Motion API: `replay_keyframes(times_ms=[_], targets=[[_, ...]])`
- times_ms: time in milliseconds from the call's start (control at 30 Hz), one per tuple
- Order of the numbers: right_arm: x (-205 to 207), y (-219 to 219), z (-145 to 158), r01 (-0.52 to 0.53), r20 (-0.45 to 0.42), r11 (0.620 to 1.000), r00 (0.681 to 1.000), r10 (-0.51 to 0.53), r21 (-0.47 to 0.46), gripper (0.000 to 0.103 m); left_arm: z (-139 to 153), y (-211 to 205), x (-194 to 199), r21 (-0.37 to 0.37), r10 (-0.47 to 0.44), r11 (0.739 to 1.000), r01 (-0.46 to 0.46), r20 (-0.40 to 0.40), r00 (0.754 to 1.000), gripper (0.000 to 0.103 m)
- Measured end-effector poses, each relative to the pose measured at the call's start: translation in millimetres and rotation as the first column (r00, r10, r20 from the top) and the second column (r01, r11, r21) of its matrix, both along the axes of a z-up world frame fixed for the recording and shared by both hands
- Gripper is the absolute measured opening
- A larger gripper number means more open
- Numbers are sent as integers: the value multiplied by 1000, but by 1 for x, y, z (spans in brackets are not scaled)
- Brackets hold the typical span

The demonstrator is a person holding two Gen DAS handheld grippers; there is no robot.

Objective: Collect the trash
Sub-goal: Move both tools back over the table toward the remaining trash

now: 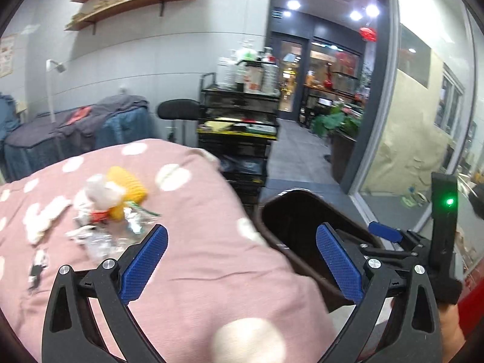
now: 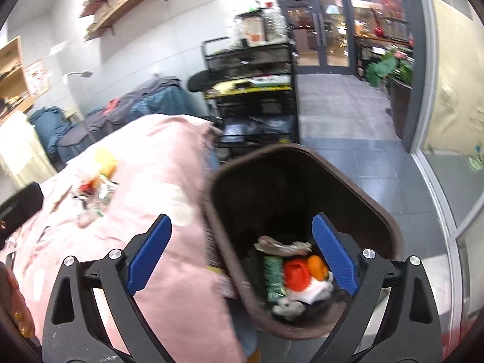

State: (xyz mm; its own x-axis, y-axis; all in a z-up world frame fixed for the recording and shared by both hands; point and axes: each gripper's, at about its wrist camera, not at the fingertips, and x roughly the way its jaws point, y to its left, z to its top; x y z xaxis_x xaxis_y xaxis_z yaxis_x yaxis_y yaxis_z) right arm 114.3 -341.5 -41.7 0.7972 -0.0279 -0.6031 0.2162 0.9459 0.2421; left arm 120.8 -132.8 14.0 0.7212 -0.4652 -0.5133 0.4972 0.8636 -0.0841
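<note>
Trash pile [image 1: 103, 211] (yellow wrapper, white tissue, foil bits, blurry so exact items unclear) sits on the far left of the pink dotted blanket [image 1: 196, 257], with the brown bin [image 2: 357, 187] just beside the blanket's right edge, likely parked there for short drops. Bin already holds orange, green and white scraps [image 2: 293, 275]. Left gripper [image 1: 242, 263] fingers wide and empty, aimed near the pile; right gripper [image 2: 242, 254] also wide, empty, over the bin mouth, probably just released.

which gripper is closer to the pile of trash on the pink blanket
Left. The left gripper is open just short of the trash pile on the pink blanket; the right gripper is open over the brown bin beside the bed.
</note>
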Motion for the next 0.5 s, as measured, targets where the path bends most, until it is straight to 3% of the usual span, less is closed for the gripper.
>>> replay_keyframes(times_ms=[233, 500], targets=[[28, 58, 16, -161, 0, 987, 987, 161, 5, 93, -6, 71, 7, 30, 161, 986, -161, 0, 987, 97], [55, 124, 22, -323, -39, 946, 946, 323, 8, 93, -28, 153, 14, 76, 324, 944, -321, -35, 945, 97]])
